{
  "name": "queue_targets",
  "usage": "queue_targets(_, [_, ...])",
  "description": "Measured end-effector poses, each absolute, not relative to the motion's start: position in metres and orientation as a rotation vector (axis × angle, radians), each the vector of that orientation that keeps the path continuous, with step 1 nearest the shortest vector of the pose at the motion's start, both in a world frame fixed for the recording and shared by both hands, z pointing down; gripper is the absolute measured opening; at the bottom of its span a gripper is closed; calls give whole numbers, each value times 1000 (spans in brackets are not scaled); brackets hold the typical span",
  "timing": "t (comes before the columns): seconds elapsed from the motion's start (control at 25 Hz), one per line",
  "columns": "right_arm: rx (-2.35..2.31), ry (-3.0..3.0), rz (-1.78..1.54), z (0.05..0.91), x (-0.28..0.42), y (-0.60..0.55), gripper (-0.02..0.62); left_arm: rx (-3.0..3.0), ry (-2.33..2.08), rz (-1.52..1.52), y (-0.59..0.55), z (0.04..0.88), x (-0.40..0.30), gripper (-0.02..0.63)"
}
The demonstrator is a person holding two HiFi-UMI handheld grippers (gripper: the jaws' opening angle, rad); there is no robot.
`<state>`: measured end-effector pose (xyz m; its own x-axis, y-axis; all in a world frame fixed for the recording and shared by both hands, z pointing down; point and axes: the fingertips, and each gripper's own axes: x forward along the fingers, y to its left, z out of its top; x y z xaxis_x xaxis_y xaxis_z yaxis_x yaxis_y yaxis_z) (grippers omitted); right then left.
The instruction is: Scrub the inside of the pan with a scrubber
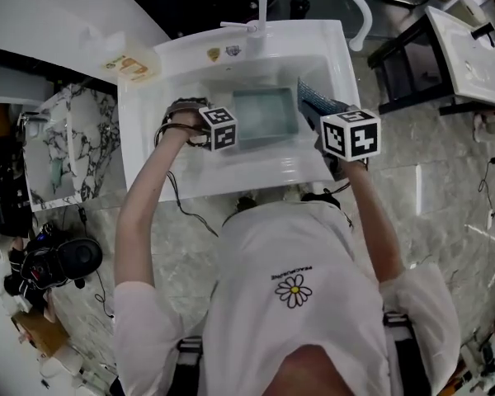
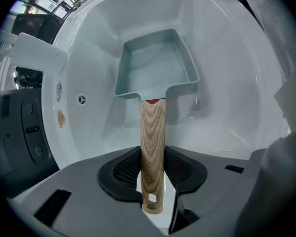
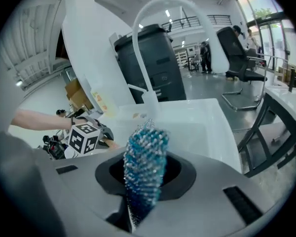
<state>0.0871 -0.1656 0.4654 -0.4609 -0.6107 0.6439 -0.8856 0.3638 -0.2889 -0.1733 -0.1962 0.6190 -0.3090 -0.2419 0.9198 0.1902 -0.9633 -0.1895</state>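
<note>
Clamps the stiff, probably light pan (image 2: 155, 65) by its smooth wooden handle (image 2: 153, 132) in the left tool (image 2: 152, 174), mid-frame inside the sink (image 1: 148, 139), while pinching the soft, springy scrubber (image 3: 145, 152) in the right tool (image 3: 144, 181).

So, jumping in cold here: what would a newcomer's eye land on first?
First, the rectangular pale-green pan down in the white sink, its wooden handle clamped in the left gripper's jaws. Next, the glittery blue scrubber, pinched in the right gripper over the sink's right side and not yet in the pan.
</note>
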Motion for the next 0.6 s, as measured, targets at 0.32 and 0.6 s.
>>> queue_targets(0.32, [949, -1905, 878, 574, 59, -213, 60, -1670, 86, -2317, -200, 617, -175, 138])
queue_targets(0.6, [784, -1636, 1035, 638, 57, -228, 61, -1699, 92, -2290, -199, 617, -173, 138])
